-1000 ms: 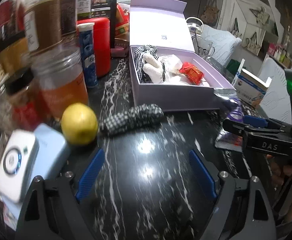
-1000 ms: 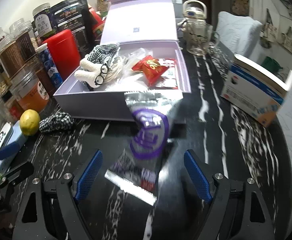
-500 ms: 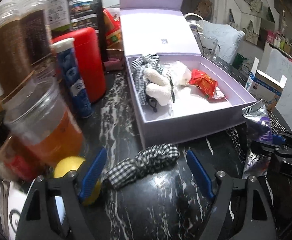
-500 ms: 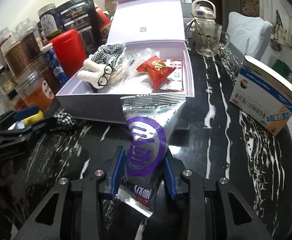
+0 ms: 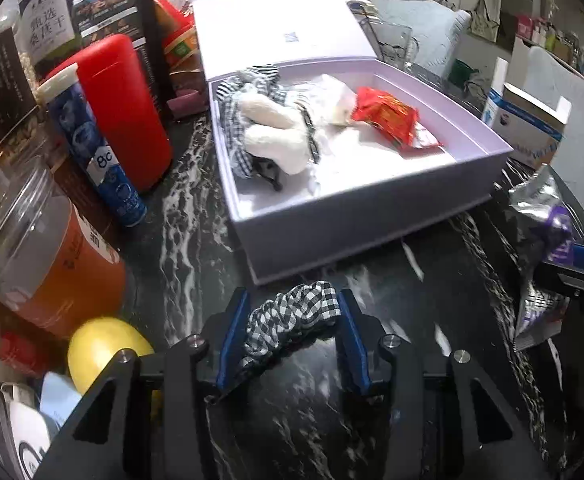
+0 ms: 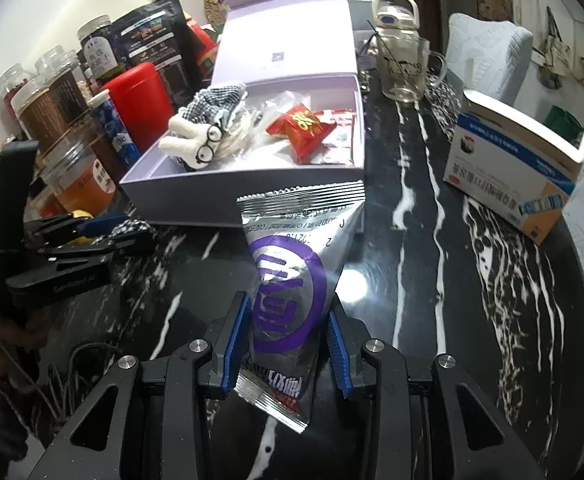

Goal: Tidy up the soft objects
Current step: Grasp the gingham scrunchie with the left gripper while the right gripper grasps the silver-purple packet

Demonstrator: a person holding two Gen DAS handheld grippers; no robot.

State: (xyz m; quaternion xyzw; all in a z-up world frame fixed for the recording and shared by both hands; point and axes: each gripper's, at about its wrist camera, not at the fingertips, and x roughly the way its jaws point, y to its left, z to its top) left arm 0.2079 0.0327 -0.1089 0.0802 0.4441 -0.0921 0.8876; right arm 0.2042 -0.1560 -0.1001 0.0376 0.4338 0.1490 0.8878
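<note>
My left gripper (image 5: 292,332) is shut on a black-and-white checked scrunchie (image 5: 292,316) just in front of the open lavender box (image 5: 355,232). My right gripper (image 6: 288,344) is shut on a silver and purple snack packet (image 6: 292,276), held upright before the box's (image 6: 196,208) front wall. In the box lie a white plush toy with checked cloth (image 5: 272,132) and a red packet (image 5: 387,116). The left gripper also shows at the left of the right wrist view (image 6: 132,232). The packet shows at the right of the left wrist view (image 5: 547,216).
Jars, a red canister (image 5: 128,108), a blue tube (image 5: 96,152) and a lemon (image 5: 104,348) crowd the left side. A glass mug (image 6: 401,64) stands behind the box. A blue and white carton (image 6: 511,168) lies on the right of the black marble table (image 6: 431,280).
My left gripper moved forward and closed on the checked scrunchie. My right gripper stays closed on the snack packet and holds it upright near the box.
</note>
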